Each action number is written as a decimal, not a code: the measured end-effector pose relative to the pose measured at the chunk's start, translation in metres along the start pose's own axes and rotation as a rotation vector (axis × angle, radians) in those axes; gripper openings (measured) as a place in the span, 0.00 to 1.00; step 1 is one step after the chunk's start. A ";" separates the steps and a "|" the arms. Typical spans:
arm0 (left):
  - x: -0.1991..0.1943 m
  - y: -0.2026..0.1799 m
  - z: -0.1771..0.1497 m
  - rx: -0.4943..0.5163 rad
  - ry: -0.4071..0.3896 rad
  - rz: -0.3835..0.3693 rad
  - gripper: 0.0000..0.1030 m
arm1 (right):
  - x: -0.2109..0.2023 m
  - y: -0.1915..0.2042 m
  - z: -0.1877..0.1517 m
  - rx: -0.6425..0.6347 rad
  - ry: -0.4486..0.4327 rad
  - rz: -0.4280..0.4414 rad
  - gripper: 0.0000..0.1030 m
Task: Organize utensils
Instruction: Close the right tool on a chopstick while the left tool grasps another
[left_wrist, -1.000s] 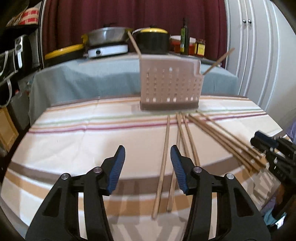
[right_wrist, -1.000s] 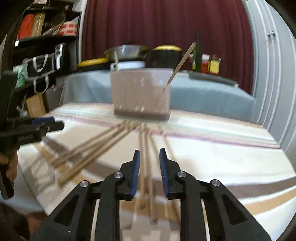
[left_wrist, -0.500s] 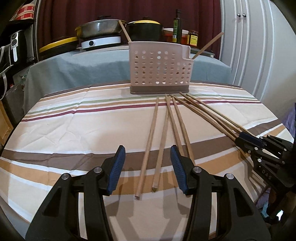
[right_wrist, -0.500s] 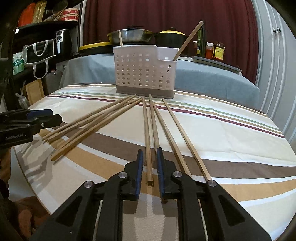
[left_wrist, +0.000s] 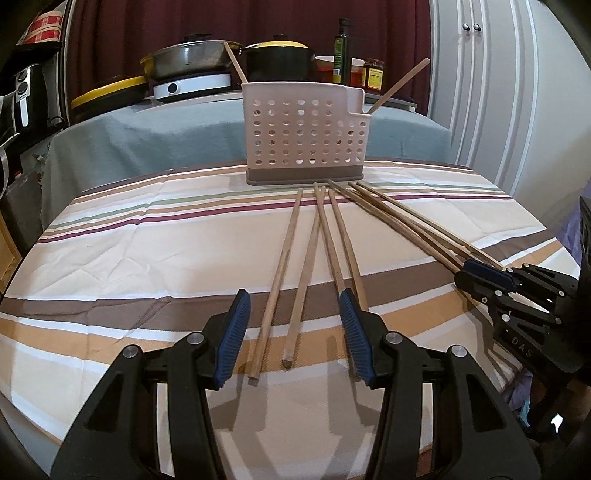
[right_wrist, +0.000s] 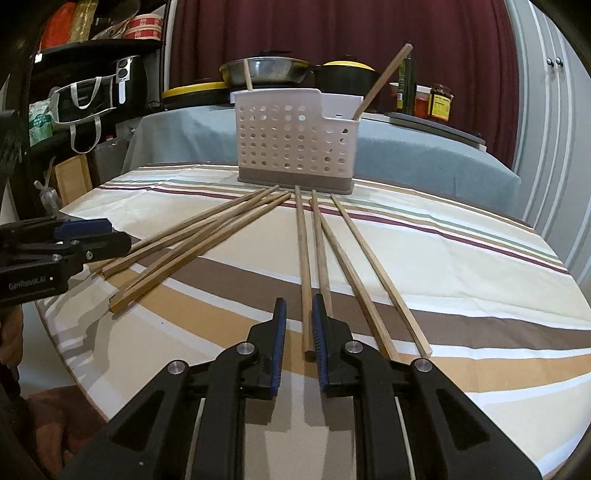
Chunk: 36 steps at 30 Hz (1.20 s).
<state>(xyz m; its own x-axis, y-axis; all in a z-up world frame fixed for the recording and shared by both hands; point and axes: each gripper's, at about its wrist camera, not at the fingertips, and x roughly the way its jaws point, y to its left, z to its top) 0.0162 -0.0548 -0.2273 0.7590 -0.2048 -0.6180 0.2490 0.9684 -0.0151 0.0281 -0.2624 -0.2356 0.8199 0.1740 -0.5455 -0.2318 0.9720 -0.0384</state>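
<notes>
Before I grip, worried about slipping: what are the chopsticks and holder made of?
Chopsticks: apparently bare wood or bamboo, matte tan with faint grain. Holder: seemingly moulded plastic, smooth pale walls with punched round holes and a darker base.

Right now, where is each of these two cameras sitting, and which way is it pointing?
Left wrist view: sits on the left gripper, looking across the striped table at the basket; its open fingers straddle two chopsticks, and the right gripper shows at right.
Right wrist view: sits on the right gripper, facing the same basket; its narrow fingers flank one chopstick, and the left gripper shows at left.
Both share the basket, chopsticks, pots and curtain.
</notes>
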 end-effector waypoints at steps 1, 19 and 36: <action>0.000 -0.001 0.000 0.002 0.001 -0.002 0.48 | 0.000 -0.002 -0.001 0.009 0.004 -0.004 0.15; 0.010 0.009 -0.009 -0.011 0.044 0.017 0.40 | -0.002 -0.010 -0.006 0.044 0.003 0.009 0.07; 0.016 0.029 -0.014 -0.024 0.040 0.051 0.37 | -0.002 -0.009 -0.006 0.045 0.002 0.009 0.07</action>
<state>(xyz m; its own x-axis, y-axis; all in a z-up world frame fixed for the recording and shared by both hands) 0.0270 -0.0282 -0.2480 0.7458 -0.1496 -0.6492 0.1957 0.9807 -0.0012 0.0252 -0.2727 -0.2389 0.8169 0.1826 -0.5471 -0.2155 0.9765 0.0041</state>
